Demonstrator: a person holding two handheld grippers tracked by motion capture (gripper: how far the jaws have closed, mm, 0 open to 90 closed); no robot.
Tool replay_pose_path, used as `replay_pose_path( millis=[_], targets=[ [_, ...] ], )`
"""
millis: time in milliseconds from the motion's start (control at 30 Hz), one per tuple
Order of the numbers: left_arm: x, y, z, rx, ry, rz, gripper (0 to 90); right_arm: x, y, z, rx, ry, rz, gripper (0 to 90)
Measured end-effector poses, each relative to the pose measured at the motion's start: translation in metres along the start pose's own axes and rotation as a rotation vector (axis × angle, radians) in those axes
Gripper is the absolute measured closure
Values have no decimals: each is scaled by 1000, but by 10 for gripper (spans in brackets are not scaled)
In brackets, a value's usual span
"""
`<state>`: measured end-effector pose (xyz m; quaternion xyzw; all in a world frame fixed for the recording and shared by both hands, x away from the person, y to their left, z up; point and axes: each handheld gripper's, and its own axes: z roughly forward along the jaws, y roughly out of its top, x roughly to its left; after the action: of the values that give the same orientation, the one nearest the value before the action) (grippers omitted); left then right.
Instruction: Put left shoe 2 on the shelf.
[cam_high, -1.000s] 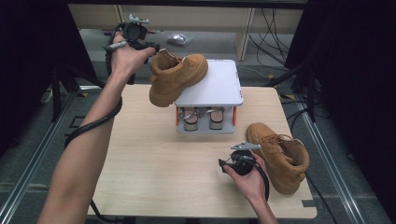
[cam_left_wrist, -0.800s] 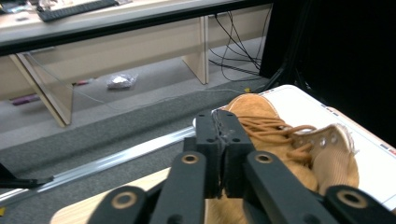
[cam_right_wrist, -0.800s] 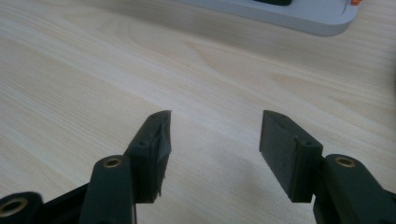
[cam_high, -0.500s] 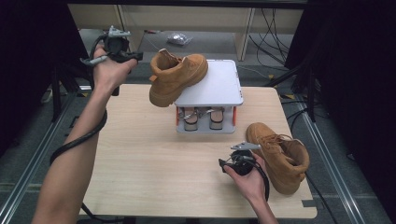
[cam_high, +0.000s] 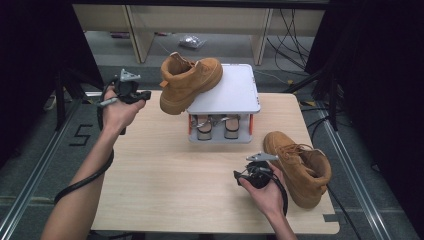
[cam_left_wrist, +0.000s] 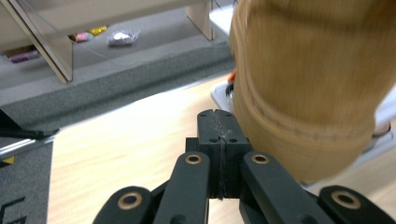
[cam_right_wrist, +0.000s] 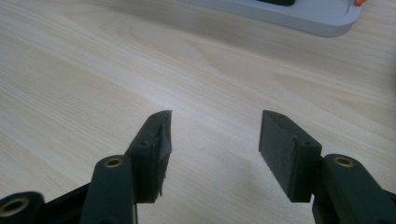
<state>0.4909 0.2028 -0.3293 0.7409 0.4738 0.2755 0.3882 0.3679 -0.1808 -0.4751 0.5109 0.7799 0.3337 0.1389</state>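
High view, left gripper (cam_high: 142, 95) raised beside boot (cam_high: 187, 82), jaws together

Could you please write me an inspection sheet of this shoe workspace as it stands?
Surface: light wooden table, bare at the front.
Job's things: one tan boot overhanging the grey rack; second boot on the table at right.
Clutter: nothing seen on the table.
Grippers: left gripper shut and empty beside the rack boot; right gripper open, empty, low over the table.
Cables: black cable trailing from the left gripper.
Surroundings: wooden shelving, grey floor, loose wires behind.
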Motion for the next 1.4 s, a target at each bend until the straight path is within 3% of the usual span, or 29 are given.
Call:
replay_pose_path(
  millis=[300, 400, 600, 667, 1067, 1167, 1400],
  targets=[
    [-9, -33, 19, 75, -32, 13, 900, 0, 0, 0, -3, -7, -6, 447],
    [-15, -37, 24, 70, -53, -2, 900, 1, 0, 0, -1, -8, -2, 447],
    [-24, -34, 26, 50, -63, 12, 900, -1, -1, 0, -2, -5, -16, 447],
    [-26, -33, 26, 60, -60, 28, 900, 0, -1, 0, 5, -7, 1, 447],
    [-30, -28, 24, 67, -53, 28, 900, 0, -1, 1, 4, -7, -5, 446],
    [-33, -25, 24, 51, -58, 11, 900, 0, 0, 1, 4, -7, -6, 447],
    [-48, -17, 28, 53, -93, 52, 900, 1, 0, 1, 2, -7, -2, 446]
  ],
)
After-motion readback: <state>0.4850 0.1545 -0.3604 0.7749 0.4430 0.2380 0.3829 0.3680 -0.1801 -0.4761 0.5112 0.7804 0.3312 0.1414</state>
